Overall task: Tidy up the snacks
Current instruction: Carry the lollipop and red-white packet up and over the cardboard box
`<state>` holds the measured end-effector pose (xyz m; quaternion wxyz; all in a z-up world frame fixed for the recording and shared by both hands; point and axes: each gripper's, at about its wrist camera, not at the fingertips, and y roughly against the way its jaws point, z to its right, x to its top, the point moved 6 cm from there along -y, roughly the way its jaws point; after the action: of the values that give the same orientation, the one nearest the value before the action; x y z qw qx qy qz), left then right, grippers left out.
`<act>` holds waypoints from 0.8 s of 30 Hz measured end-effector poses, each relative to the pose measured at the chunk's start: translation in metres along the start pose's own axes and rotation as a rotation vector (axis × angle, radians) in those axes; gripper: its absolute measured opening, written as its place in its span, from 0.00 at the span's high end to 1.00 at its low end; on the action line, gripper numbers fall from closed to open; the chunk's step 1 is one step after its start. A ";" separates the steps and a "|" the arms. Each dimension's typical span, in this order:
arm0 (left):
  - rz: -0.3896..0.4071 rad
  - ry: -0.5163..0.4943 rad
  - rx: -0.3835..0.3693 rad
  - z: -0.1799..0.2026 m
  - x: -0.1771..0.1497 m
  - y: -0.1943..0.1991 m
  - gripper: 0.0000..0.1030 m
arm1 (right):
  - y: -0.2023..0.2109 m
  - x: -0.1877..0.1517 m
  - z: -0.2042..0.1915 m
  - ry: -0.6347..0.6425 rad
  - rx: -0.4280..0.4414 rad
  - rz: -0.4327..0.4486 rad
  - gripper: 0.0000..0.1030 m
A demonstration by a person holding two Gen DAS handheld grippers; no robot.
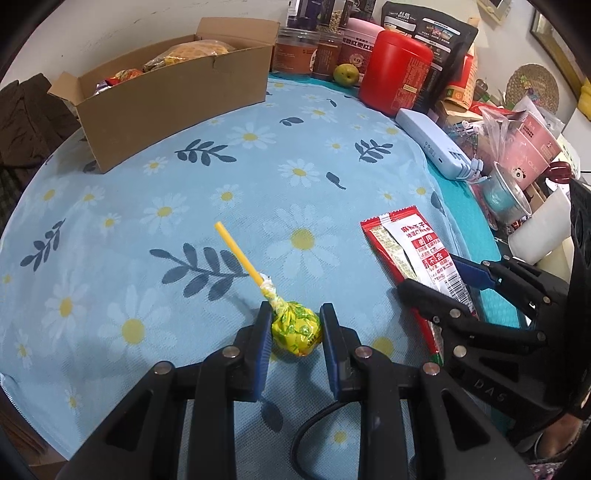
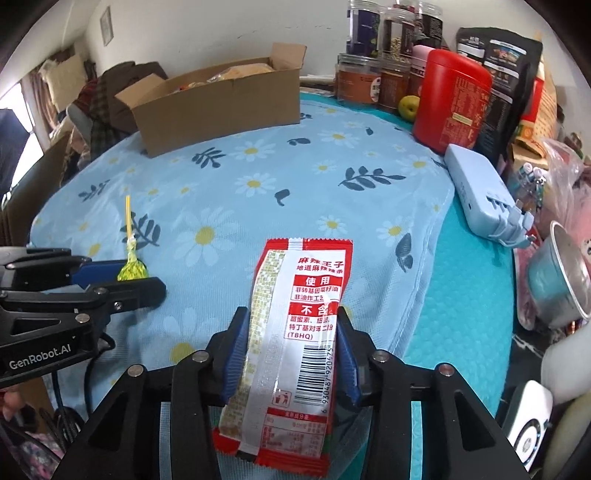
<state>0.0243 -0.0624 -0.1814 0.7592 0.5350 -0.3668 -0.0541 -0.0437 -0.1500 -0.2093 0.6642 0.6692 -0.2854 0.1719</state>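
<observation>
A lollipop in a yellow-green wrapper, its yellow stick pointing away, lies on the daisy-print cloth. My left gripper is shut on its head, with a blue pad touching each side. Seen from the right wrist, that left gripper holds the lollipop at the left. A red and white snack packet lies lengthwise between the pads of my right gripper, which press on its two long edges. The left wrist view has the right gripper astride the packet. An open cardboard box with snacks inside stands at the far left.
Along the back stand jars, a green fruit, a red tin and a black pouch. A pale blue power bank and cluttered boxes and bags fill the right side. Dark clothing lies beyond the left edge.
</observation>
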 end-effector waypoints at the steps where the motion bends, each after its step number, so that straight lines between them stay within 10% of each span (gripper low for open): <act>1: 0.006 -0.003 -0.001 0.001 0.000 0.002 0.76 | 0.000 0.001 0.001 -0.006 0.008 0.000 0.58; 24: 0.190 0.005 0.010 -0.008 0.035 0.051 0.76 | 0.036 0.051 -0.018 0.036 0.110 0.120 0.58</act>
<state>0.0389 -0.0512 -0.1223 0.7590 0.5018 -0.4143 0.0213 -0.0229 -0.1385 -0.1489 0.6201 0.6830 -0.3031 0.2387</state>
